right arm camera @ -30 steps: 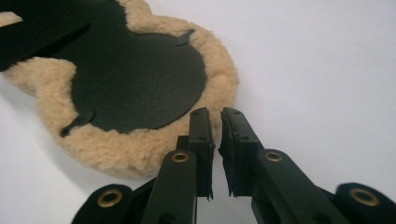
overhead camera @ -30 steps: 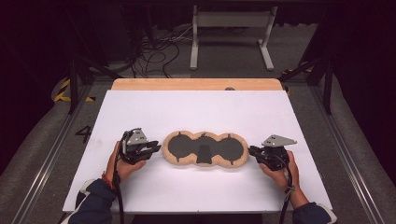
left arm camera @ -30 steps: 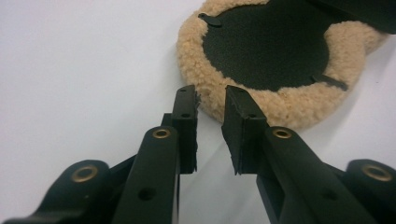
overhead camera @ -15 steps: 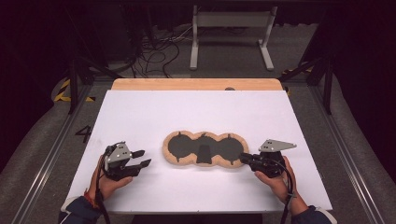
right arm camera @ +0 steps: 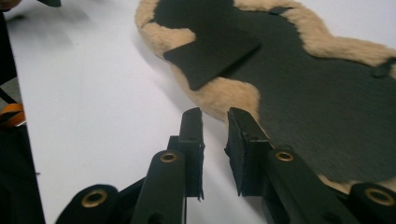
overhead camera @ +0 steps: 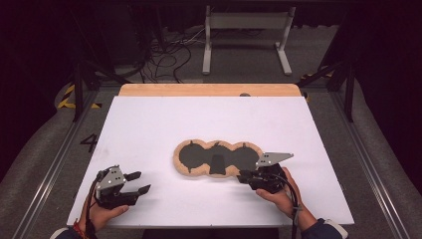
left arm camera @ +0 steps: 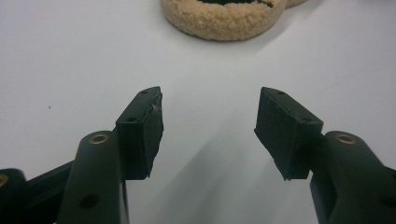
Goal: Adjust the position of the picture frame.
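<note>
Just ahead of the right gripper (right arm camera: pixel 215 122), the tan fleece-edged, 3-lobed black pad (overhead camera: pixel 217 157) lies flat, apart from its narrowly parted, empty jaws, which have just been opening. The left gripper (overhead camera: pixel 140 182) has withdrawn; its spread, empty jaws have just been opening. Judged step: release. Next: right gripper clears.

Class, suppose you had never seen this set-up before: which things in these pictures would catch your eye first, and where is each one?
First comes the tan fleece pad with a black three-lobed middle, lying flat at the centre of the white table. Next, the right gripper at the pad's near right edge, its fingers a narrow gap apart with nothing between them. Last, the left gripper near the table's front left corner, jaws open, clear of the pad.
</note>
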The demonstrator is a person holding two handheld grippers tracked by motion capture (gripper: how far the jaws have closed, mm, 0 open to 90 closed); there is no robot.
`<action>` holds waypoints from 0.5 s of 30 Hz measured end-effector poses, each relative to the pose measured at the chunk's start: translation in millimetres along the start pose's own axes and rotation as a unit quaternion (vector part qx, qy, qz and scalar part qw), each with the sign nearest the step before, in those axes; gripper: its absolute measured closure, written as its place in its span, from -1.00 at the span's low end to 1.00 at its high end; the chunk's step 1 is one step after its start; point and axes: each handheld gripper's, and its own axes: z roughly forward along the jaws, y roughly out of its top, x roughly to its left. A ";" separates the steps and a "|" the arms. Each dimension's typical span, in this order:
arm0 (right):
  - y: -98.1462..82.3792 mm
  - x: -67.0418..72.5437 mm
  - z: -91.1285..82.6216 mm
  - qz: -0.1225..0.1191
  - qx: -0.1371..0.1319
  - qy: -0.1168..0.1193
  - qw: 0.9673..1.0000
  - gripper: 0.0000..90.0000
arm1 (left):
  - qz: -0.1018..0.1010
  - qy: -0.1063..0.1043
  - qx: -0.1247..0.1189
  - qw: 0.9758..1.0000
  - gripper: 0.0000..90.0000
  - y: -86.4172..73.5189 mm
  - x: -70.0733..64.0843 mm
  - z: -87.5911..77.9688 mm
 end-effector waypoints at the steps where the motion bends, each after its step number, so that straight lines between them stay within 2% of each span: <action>1: 1.8 1.3 3.9 0.000 0.002 0.002 1.000 0.69 | -0.001 0.000 0.001 1.000 -0.08 -0.6 -0.4 0.2; 4: 5.9 4.9 13.9 -0.002 0.010 0.011 1.000 0.68 | -0.002 -0.003 0.003 1.000 -0.08 -1.4 0.1 1.5; 7: 9.6 7.5 24.6 -0.002 0.020 0.022 1.000 0.69 | 0.005 -0.007 0.008 1.000 -0.07 -1.6 -1.2 3.0; 11: 13.9 7.6 37.1 0.011 0.035 0.020 0.999 0.69 | 0.009 -0.008 0.009 1.000 -0.07 -2.0 -3.1 3.2; 15: 13.1 6.4 39.7 0.017 0.045 0.020 0.999 0.68 | 0.009 -0.008 0.008 1.000 -0.07 -2.4 -3.3 1.2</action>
